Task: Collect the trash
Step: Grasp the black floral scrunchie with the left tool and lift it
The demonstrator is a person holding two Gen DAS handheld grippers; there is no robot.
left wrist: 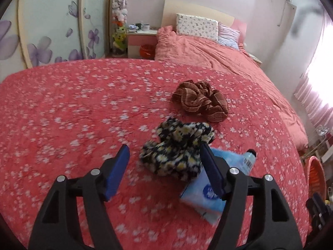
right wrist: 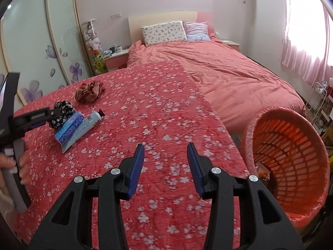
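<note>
On the flowered red bedspread (left wrist: 72,108) lie a black floral cloth scrunchie (left wrist: 177,148), a blue tissue pack (left wrist: 205,195), a pale blue tube (left wrist: 248,160) and a brown striped scrunchie (left wrist: 199,100). My left gripper (left wrist: 164,148) is open just above the floral scrunchie, which shows between its blue pads without being pressed. The right wrist view shows the same group at the left: floral scrunchie (right wrist: 62,107), tissue pack (right wrist: 69,129), tube (right wrist: 88,124), brown scrunchie (right wrist: 89,90), with the left gripper (right wrist: 52,113) over them. My right gripper (right wrist: 165,145) is open over bare bedspread, holding nothing.
An orange slatted basket (right wrist: 291,166) lined with a pink bag stands beside the bed's right edge, tilted towards me. A hand (right wrist: 21,166) holds the left gripper's handle. Pillows (right wrist: 164,32) and a pink duvet (right wrist: 229,73) lie further back; a nightstand (right wrist: 116,59) stands beside a mirrored wardrobe (right wrist: 31,48).
</note>
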